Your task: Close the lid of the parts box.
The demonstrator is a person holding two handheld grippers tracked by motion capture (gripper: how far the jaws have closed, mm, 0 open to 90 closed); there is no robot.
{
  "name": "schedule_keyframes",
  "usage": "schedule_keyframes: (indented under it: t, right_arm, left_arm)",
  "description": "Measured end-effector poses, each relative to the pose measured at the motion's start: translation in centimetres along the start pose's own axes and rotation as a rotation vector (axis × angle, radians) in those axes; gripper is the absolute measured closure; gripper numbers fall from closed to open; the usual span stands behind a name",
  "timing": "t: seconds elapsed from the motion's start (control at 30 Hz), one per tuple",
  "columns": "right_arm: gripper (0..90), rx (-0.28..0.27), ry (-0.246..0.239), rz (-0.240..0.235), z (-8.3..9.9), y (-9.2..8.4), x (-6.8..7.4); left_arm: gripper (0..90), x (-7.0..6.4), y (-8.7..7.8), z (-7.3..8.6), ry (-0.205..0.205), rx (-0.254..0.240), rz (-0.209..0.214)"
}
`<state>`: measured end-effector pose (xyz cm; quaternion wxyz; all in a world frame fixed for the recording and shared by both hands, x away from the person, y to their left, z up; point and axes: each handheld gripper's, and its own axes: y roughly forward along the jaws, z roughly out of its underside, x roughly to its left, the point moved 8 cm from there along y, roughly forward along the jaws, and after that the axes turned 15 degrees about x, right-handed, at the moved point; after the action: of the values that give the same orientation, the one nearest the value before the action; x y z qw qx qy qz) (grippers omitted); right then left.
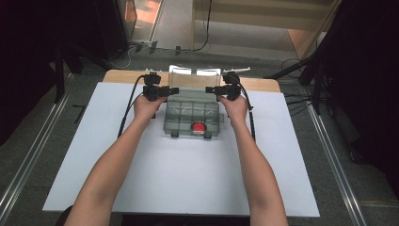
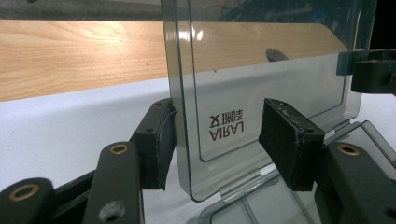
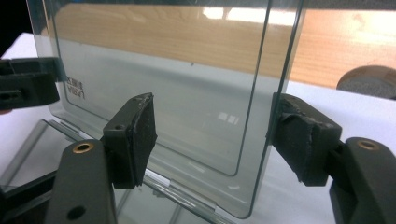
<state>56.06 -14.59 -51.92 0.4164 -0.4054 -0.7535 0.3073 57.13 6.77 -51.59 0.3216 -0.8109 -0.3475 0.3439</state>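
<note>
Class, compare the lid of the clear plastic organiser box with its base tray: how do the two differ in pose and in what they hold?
1. The lid stands upright at the far side, while the base tray lies flat on the white table.
2. The lid is a flat panel with printed lettering and holds nothing; the base tray is split into compartments, and a red object sits in a near one.
Both are smoky transparent plastic, joined at a hinge.

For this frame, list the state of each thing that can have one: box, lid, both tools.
Clear grey plastic compartment box: open, a red round item inside.
Transparent hinged lid: raised upright.
Left tool: open, jaws straddling the lid's edge.
Right tool: open, jaws straddling the opposite edge.
</note>
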Motion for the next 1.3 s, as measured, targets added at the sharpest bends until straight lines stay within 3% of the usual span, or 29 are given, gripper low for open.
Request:
schedule_keyframes:
  t: [0.3,0.97,1.3]
  right_arm:
    - [34.8,0.002,-0.031,-0.01,0.3,-1.0,0.6]
    - [42.4,-0.061,-0.115,-0.011,2.3,-2.8,1.7]
    - [45.0,-0.086,-0.137,0.005,3.0,-3.0,1.8]
  left_arm:
    - [45.2,-0.4,-0.8,0.2,0.019,-0.011,0.006]
    - [45.0,-1.5,-2.4,1.4,0.076,-0.041,0.032]
    - [36.5,-1.9,-2.5,1.8,0.103,-0.029,0.026]
